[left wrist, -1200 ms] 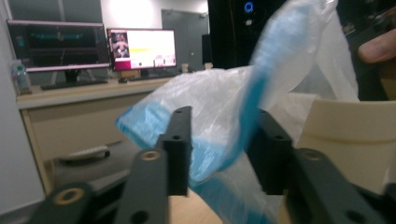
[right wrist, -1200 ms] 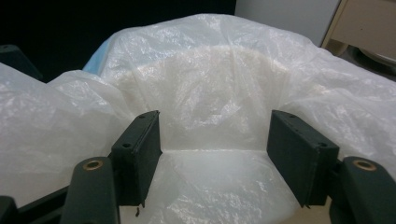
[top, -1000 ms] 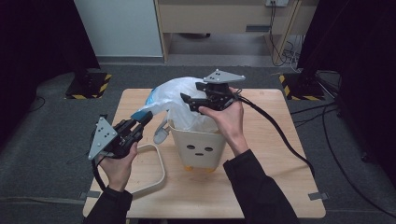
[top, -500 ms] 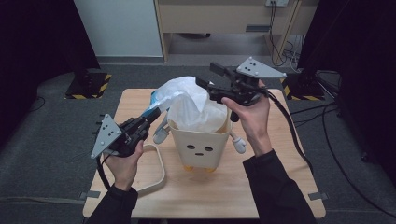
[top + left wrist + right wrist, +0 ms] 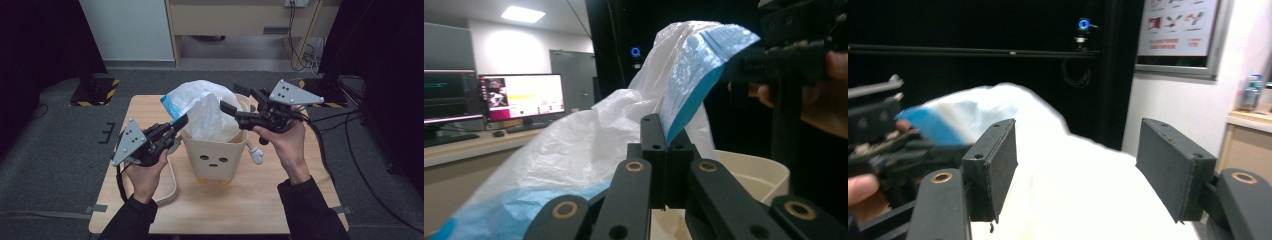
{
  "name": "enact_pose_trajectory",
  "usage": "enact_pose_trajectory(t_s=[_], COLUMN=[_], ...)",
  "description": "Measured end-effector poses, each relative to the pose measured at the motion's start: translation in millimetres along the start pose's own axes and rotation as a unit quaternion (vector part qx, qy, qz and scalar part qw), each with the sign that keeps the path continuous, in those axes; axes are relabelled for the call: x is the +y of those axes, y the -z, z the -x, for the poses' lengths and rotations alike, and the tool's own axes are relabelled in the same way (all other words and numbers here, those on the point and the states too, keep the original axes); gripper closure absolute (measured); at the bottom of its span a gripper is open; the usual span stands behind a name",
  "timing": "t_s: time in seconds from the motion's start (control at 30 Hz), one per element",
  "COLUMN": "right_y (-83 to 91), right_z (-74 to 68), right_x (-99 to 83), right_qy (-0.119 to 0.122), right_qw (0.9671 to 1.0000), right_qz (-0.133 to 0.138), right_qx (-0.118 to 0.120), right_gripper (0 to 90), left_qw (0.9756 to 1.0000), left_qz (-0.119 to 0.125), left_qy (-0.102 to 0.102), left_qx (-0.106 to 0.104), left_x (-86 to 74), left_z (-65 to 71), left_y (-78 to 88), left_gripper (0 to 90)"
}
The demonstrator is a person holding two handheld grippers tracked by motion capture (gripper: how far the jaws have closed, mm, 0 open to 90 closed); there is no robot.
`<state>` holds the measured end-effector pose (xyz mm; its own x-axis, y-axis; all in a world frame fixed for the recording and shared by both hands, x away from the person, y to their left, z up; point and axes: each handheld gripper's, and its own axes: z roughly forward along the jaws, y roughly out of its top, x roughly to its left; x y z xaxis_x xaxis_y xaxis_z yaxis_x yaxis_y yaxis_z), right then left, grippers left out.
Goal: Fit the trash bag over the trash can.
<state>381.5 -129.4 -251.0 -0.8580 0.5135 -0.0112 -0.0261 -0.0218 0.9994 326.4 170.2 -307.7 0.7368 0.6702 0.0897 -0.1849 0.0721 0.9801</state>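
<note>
Dark room, wooden bench [image 5: 240,210]: left gripper [image 5: 179,121] pinches bag [image 5: 210,112] rim; right gripper [image 5: 226,106], fingers apart, should clamp opposite rim over bin [image 5: 215,157].

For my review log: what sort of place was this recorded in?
Probably a lab or office workroom: computer monitors on a desk, a wall poster, and a wooden table on grey carpet with hazard-striped stand bases.

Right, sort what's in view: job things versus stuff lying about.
In the job: white plastic bag with blue edge; cream bin with a face; left gripper, jaws shut on the bag's edge; right gripper, jaws open.
Lying about: cream loop on the table.
</note>
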Motion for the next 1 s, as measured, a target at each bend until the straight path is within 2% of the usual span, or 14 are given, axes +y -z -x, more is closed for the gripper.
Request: enact_pose_trajectory(t_s=[0.1, 0.17, 0.23, 0.37, 0.43, 0.47, 0.5, 0.53, 0.63, 0.7, 0.8, 0.87, 1.0], right_y=[0.4, -1.3, -3.6, -5.6, -2.6, 0.3, 3.4, 6.9, 20.0, 30.5, 45.4, 53.2, 63.8], right_z=[-4.4, -8.4, -11.9, -14.7, -13.1, -11.8, -9.4, -7.1, 0.7, 6.1, 14.8, 19.6, 25.8], right_x=[-9.5, -13.2, -16.4, -21.5, -22.7, -23.2, -23.7, -24.5, -26.7, -27.8, -30.8, -34.1, -44.8], right_qy=[0.004, 0.013, 0.015, 0.027, 0.012, 0.009, 0.007, 0.004, 0.004, -0.001, -0.007, -0.007, -0.002], right_qw=[0.9997, 0.9992, 0.9985, 0.9980, 0.9976, 0.9978, 0.9979, 0.9981, 0.9990, 0.9993, 0.9997, 0.9999, 0.9997], right_qz=[-0.002, -0.006, -0.004, -0.018, -0.020, -0.020, -0.018, -0.016, -0.013, -0.008, -0.002, -0.005, -0.022], right_qx=[0.025, 0.038, 0.052, 0.054, 0.065, 0.063, 0.061, 0.059, 0.043, 0.037, 0.023, 0.014, 0.004], right_gripper=[32.9, 37.0, 47.2, 75.0, 84.8, 88.2, 89.8, 90.0, 90.0, 90.0, 90.0, 90.0, 89.3], left_qw=[0.9999, 0.9997, 0.9995, 0.9994, 0.9995, 0.9996, 0.9996, 0.9996, 0.9996, 0.9994, 0.9987, 0.9980, 0.9973], left_qz=[-0.006, -0.010, -0.011, -0.017, -0.019, -0.018, -0.016, -0.018, -0.023, -0.025, -0.030, -0.030, -0.035], left_qy=[-0.001, -0.005, -0.004, -0.004, -0.002, 0.005, 0.015, 0.017, 0.012, 0.011, 0.016, 0.029, 0.037], left_qx=[-0.013, -0.020, -0.028, -0.031, -0.025, -0.020, -0.016, -0.011, 0.009, 0.022, 0.038, 0.048, 0.052], left_x=[3.3, 5.9, 7.8, 7.9, 6.5, 5.6, 4.9, 4.6, 3.8, 1.3, -4.5, -8.3, -12.6], left_z=[7.5, 12.1, 15.3, 16.9, 15.1, 13.7, 12.5, 10.9, 7.1, 3.9, -3.6, -8.9, -15.3], left_y=[-6.1, -9.6, -12.3, -12.7, -9.9, -7.8, -6.3, -3.6, 6.4, 15.0, 26.8, 32.1, 31.6], left_gripper=[89.0, 88.8, 88.3, 86.3, 83.4, 80.6, 76.0, 70.4, 51.7, 44.1, 40.3, 39.9, 41.8])
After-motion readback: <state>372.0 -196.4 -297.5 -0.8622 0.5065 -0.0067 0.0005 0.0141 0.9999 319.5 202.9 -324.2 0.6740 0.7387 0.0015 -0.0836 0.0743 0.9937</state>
